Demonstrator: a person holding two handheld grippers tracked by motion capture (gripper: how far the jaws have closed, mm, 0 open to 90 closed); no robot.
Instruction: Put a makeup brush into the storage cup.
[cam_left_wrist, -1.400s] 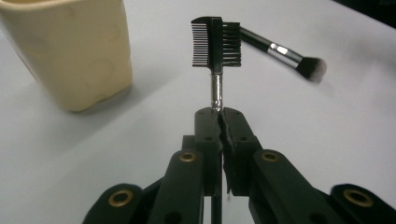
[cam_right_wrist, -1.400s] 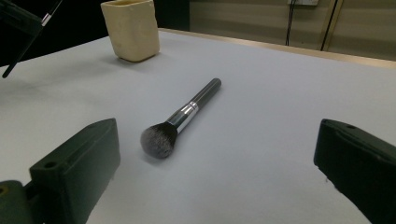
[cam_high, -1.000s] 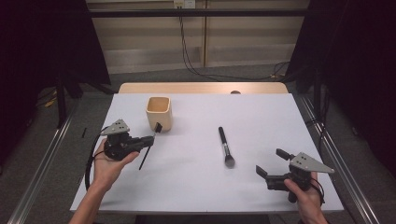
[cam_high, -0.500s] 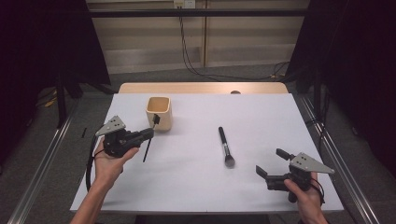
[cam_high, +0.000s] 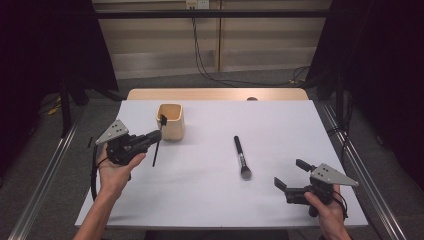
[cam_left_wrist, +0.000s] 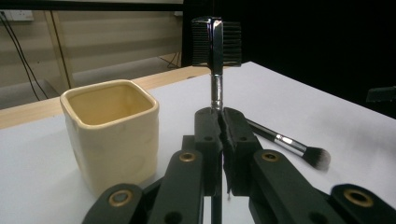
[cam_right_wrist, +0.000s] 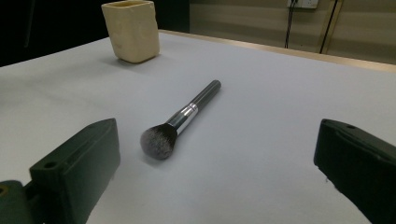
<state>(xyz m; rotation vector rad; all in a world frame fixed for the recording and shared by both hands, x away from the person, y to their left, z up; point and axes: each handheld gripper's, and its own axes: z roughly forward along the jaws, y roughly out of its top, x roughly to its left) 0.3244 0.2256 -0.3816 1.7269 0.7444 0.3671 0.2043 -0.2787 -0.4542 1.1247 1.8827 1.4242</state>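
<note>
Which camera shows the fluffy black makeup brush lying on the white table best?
The right gripper view: the black makeup brush with its silver collar lies close and sharp between the open jaws. The high view shows it small; the left gripper view shows its bristle end.

No text, label, brand or number can be read on anything here. The surfaces are all plain.

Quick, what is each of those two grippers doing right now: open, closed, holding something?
Left gripper: closed on a small comb-headed brush, held upright beside the cream cup.
Right gripper: open, holding nothing; the makeup brush lies ahead.
</note>
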